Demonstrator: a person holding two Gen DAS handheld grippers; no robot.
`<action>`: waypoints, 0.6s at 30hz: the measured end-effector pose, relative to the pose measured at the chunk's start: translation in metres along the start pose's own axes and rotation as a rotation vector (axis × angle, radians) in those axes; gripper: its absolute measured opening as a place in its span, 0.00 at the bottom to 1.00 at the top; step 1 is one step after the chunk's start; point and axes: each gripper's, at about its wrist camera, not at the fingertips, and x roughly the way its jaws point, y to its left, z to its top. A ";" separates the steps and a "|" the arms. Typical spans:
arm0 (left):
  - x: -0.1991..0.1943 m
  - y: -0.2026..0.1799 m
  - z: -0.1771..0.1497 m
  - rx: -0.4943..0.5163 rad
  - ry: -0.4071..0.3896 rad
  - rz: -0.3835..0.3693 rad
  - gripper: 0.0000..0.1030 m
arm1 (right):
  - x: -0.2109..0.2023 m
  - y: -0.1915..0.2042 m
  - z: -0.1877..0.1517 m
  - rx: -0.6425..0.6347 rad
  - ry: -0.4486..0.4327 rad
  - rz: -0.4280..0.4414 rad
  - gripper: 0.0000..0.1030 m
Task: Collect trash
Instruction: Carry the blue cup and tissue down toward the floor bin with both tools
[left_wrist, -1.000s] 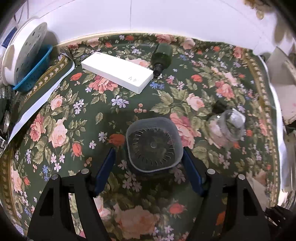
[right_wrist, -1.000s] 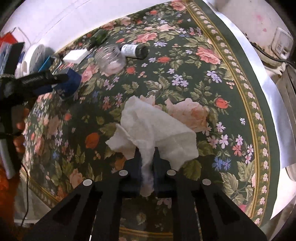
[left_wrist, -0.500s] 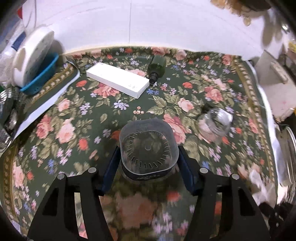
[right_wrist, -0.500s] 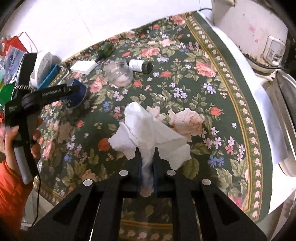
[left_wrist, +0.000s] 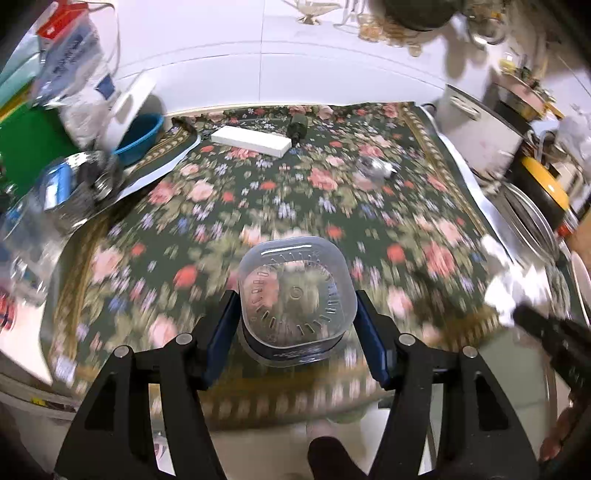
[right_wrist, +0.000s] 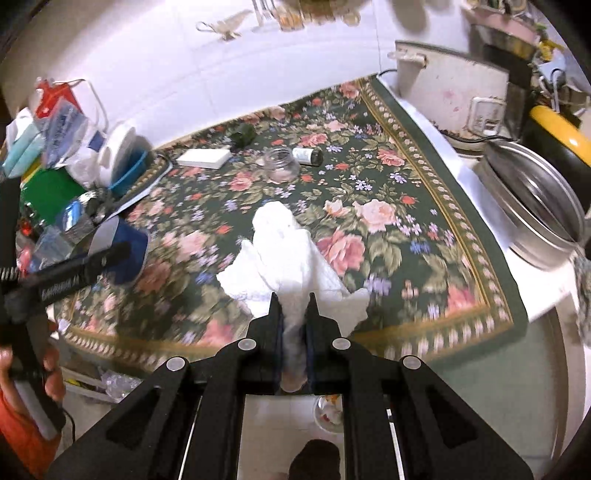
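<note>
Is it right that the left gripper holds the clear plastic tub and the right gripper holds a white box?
Not quite. The right gripper holds a crumpled white paper towel, as the right wrist view shows. The white box lies on the table. The left gripper does hold the clear plastic tub.

- This is a home kitchen, lived-in and crowded.
- A floral tablecloth (right_wrist: 373, 214), dark green with pink roses and a gold border, covers the table.
- At two o'clock a worn white rice cooker (right_wrist: 450, 96) stands with its cord trailing, and just beside it at three o'clock sits a steel pot (right_wrist: 535, 218) next to something yellow and black.
- White wall tiles (right_wrist: 207, 55) run along the back at twelve o'clock.
- At ten o'clock plastic bags (right_wrist: 61, 122), a blue basket (right_wrist: 129, 171) and packets pile up against the wall.
- Pale floor tiles (right_wrist: 280, 428) show below the table edge at six o'clock.
</note>
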 end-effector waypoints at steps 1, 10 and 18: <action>-0.010 0.001 -0.009 0.007 -0.001 -0.001 0.59 | -0.006 0.004 -0.005 -0.004 -0.007 0.000 0.09; -0.059 -0.008 -0.083 0.017 0.018 -0.029 0.59 | -0.051 0.028 -0.055 -0.049 0.003 0.015 0.09; -0.033 -0.044 -0.148 -0.017 0.092 -0.038 0.59 | -0.043 0.003 -0.109 -0.053 0.074 0.040 0.09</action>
